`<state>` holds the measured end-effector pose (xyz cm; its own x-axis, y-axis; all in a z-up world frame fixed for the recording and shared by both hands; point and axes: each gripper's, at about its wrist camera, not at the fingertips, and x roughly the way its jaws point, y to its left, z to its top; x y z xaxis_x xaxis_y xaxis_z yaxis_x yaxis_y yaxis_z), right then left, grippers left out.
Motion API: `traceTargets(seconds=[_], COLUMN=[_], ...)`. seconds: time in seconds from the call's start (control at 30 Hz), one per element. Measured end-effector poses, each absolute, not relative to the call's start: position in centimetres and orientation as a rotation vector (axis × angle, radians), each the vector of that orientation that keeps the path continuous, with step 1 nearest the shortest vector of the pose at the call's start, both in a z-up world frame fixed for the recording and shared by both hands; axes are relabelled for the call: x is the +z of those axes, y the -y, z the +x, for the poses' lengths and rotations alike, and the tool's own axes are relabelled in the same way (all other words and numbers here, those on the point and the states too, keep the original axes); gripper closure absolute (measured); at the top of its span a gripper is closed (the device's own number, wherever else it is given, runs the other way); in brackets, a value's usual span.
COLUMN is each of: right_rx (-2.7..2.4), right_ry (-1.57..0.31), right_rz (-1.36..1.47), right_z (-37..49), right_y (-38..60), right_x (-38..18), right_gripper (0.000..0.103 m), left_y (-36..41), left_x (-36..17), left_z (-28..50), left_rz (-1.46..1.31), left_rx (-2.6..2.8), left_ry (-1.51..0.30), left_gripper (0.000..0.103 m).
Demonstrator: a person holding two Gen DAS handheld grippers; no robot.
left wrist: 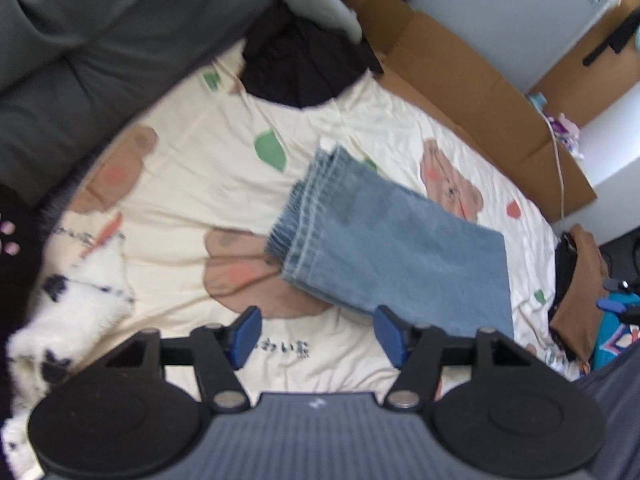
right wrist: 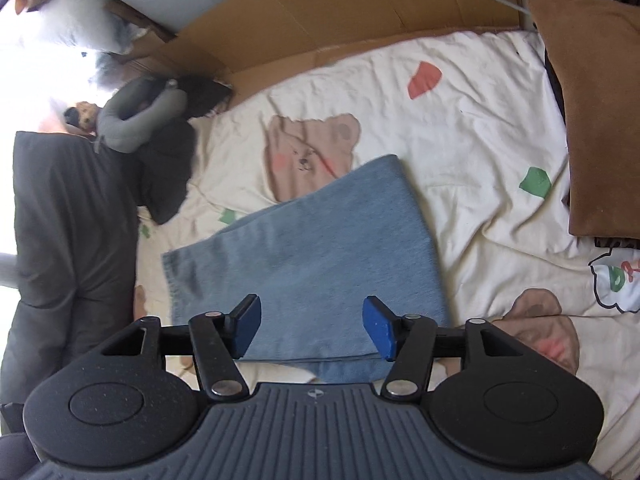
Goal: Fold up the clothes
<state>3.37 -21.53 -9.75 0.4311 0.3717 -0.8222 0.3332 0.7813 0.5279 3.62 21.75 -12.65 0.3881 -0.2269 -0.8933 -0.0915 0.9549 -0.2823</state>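
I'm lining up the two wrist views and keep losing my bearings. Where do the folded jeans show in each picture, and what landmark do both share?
Left wrist view: the folded jeans lie right of centre on the bedsheet, hems toward the upper left.
Right wrist view: the folded jeans lie in the centre, just beyond the open right gripper.
Shared landmark: the printed bear face beside the jeans, partly covered by them.
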Motion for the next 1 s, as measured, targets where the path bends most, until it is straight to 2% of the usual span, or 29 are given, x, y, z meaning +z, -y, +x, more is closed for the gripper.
traceTargets(seconds=[0.27, 0.47, 0.73, 1.0], right_rx=[0.066, 0.099, 0.107, 0.058], right_ry=[-1.063, -1.02, -1.004, -0.935], right_rz=[0.676, 0.655, 0.588, 0.566], right_z=[1.4, 0.8, 1.5, 1.8], right_y=[19.6, 17.6, 14.2, 10.9], right_x=[-5.1, -4.1, -5.8, -8.7], right_gripper=[0.036, 0.031, 0.031, 0.031], left_y=[-22.9, -23.7, -25.7, -27.6], left_x=[-7.5, -5.8, -5.9, -8.8], left_z=[3.0, 4.3, 8.2, 12.3], left_rz=[-0.311, -0.265, -0.189, -0.212], left_rx=[-0.04, -0.027, -0.085, -0.123], left_ry=[-1.101, -1.099, -1.027, -1.057], left_gripper=[0.031, 0.03, 0.03, 0.03])
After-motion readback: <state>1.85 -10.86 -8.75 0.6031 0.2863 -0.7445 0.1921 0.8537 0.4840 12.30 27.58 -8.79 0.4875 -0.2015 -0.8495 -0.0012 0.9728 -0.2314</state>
